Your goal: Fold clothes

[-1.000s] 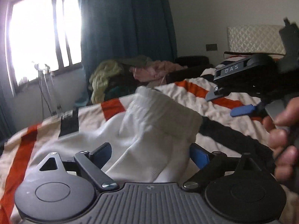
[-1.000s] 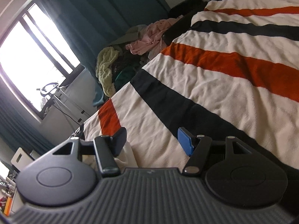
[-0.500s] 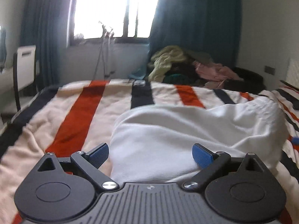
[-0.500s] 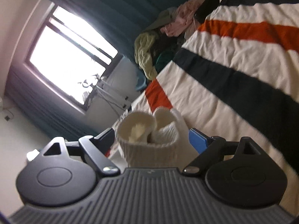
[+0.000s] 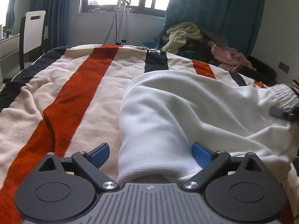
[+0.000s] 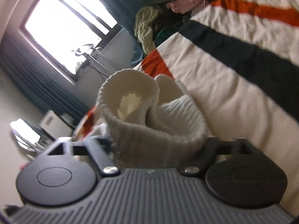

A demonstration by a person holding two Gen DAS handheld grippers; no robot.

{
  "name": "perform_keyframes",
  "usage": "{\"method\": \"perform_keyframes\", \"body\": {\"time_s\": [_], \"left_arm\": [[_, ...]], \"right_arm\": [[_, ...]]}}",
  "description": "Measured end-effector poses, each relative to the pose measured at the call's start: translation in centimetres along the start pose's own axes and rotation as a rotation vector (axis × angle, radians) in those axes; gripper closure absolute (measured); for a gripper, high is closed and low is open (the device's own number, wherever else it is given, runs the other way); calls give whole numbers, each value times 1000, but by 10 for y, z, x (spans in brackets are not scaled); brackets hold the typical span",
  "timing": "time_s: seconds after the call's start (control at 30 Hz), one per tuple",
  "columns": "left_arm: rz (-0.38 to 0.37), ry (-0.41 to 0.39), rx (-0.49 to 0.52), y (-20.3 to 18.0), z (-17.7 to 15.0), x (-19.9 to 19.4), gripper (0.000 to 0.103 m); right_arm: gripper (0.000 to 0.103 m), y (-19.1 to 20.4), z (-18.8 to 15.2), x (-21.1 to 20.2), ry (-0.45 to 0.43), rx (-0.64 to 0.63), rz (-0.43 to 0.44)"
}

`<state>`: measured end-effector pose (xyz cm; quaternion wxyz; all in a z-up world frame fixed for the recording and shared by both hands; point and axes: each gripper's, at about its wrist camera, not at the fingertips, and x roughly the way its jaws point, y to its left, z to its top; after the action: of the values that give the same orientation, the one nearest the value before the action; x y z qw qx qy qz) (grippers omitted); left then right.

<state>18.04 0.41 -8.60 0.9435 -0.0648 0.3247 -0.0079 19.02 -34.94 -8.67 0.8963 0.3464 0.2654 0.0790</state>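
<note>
Striped blanket [image 5: 89, 85] covers bed. White sock [image 5: 177, 115] lies on blanket, right of wide orange stripe. Left gripper [image 5: 150, 154] open, blue pads wide apart, sock's near end between them, right pad touching it. Right gripper [image 6: 158, 145] at sock's ribbed cuff [image 6: 149, 112], fingers tight against both sides, squeezing it. Clothes pile [image 5: 201, 41] past blanket's far edge.

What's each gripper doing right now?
Left gripper: open, fingers wide, the white sock lying between them.
Right gripper: cannot tell; the sock's ribbed cuff hides its fingertips.
</note>
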Motion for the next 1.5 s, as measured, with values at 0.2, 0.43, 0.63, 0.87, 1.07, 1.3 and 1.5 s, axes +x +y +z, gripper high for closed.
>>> {"method": "perform_keyframes", "body": {"time_s": [0.2, 0.43, 0.63, 0.87, 1.07, 1.3, 1.5], "left_arm": [[-49, -5, -59, 12, -3, -6, 6], [-67, -9, -52, 10, -10, -11, 5], [-79, 10, -96, 16, -13, -10, 5], [-104, 33, -212, 31, -11, -9, 4], [-127, 51, -276, 40, -12, -7, 4], [-136, 54, -313, 43, -11, -8, 5], [-176, 55, -360, 48, -12, -8, 5]], "right_arm": [[65, 17, 16, -15, -138, -89, 127], [57, -24, 16, -13, -165, 23, -8], [15, -66, 6, -5, -97, 213, -55], [16, -79, -4, -9, 42, 421, 16], [15, -60, -13, -7, 159, 250, -55], [17, -40, -12, -13, 143, 182, 130], [19, -41, -15, -8, 143, 205, 102]]}}
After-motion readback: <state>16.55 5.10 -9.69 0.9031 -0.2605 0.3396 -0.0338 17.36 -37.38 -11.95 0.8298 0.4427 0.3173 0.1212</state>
